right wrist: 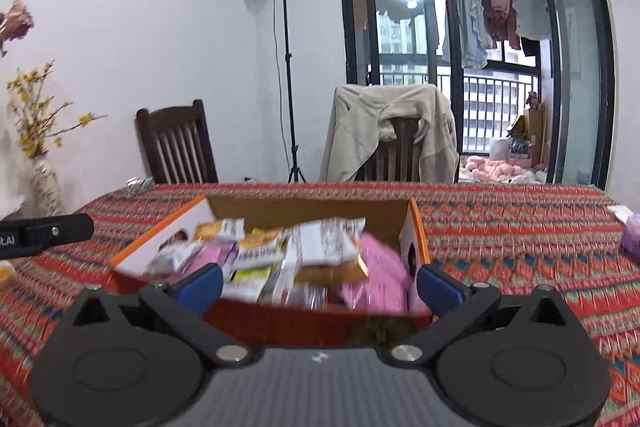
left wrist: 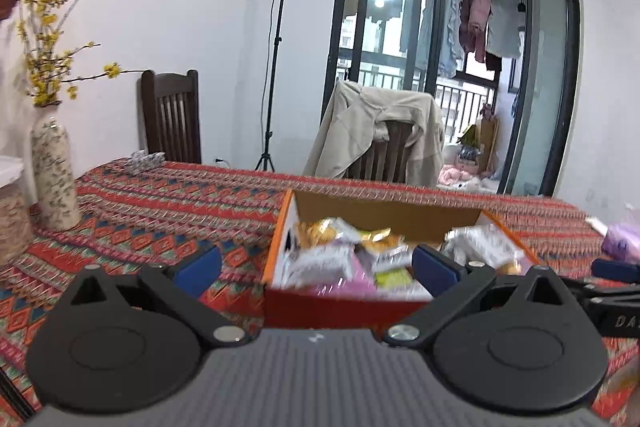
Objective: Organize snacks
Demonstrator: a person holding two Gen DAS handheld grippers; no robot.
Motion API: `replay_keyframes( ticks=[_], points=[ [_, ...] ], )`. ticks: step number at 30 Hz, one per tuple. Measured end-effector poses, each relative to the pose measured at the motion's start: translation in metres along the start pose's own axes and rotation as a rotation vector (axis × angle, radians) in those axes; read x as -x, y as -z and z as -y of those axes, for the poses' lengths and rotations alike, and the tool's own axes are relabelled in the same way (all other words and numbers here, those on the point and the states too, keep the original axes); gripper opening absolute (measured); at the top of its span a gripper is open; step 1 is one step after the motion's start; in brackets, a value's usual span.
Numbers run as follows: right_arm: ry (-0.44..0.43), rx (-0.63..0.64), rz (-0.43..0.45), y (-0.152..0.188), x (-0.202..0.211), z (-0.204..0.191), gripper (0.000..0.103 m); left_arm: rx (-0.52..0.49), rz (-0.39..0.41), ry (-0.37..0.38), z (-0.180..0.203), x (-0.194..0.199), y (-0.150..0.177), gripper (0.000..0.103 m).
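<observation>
Box (right wrist: 272,325) of snacks (right wrist: 304,259) sits dead ahead of my right gripper (right wrist: 318,285), between its spread, empty fingers, long axis running away from me. My left gripper (left wrist: 316,269) also wide apart, empty; box ahead, slightly right. Tablecloth (right wrist: 520,251) underneath.

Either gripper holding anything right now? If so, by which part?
Nothing held. The left gripper and the right gripper are both open, fingers spread wide with nothing between the pads, in front of the snack box.
</observation>
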State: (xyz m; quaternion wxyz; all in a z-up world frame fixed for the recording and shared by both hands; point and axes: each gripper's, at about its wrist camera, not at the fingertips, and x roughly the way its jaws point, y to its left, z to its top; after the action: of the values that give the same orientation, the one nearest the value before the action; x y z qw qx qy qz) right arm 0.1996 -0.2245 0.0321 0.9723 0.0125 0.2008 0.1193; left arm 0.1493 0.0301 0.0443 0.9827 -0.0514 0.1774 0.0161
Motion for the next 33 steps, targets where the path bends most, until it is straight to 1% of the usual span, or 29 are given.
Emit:
replay_keyframes(
  ticks=[4,8,12,17,24,33],
  points=[
    [-0.01,0.005,-0.031,0.018,0.021,0.0,0.103,-0.002,-0.041,0.006,-0.003,0.02,0.021,0.103],
    [-0.026,-0.021,-0.06,0.031,0.036,0.001,0.103,-0.005,-0.074,0.003,-0.005,0.037,0.04,0.103],
    [-0.036,-0.031,-0.082,0.043,0.046,-0.002,0.103,0.007,-0.104,0.015,-0.007,0.048,0.055,0.103],
    [-0.046,-0.03,-0.097,0.051,0.054,-0.007,0.103,0.01,-0.134,0.012,-0.008,0.056,0.07,0.103],
    [-0.046,-0.023,-0.1,0.056,0.064,-0.01,0.103,0.004,-0.125,0.008,-0.009,0.068,0.073,0.103],
    [-0.045,-0.015,-0.097,0.057,0.072,-0.012,0.103,0.003,-0.12,0.009,-0.008,0.072,0.075,0.103]
  ],
)
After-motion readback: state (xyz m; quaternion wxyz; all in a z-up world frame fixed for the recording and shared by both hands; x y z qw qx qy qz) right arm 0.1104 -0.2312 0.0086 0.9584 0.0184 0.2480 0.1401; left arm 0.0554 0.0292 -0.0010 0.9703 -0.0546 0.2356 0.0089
